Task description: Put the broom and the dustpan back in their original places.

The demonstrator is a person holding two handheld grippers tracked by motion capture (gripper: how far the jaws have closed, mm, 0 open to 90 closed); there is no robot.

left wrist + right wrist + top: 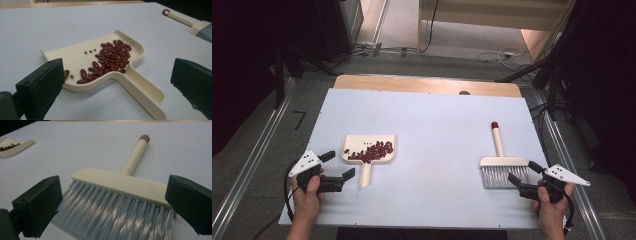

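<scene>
Dustpan (368, 151) lying on the counter (437, 120) left of centre, red beans (373, 151) heaped in it. Left gripper (338, 167) sitting just beside its handle, jaws standing wide, gripping nothing. Brush (500, 162) lying at right; right gripper (523, 171) hovering at the bristles, jaws gaping, nothing clamped.

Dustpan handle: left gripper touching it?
Apart. In the left gripper view the open left gripper has white table showing between each jaw and the dustpan handle; the high view agrees.
</scene>
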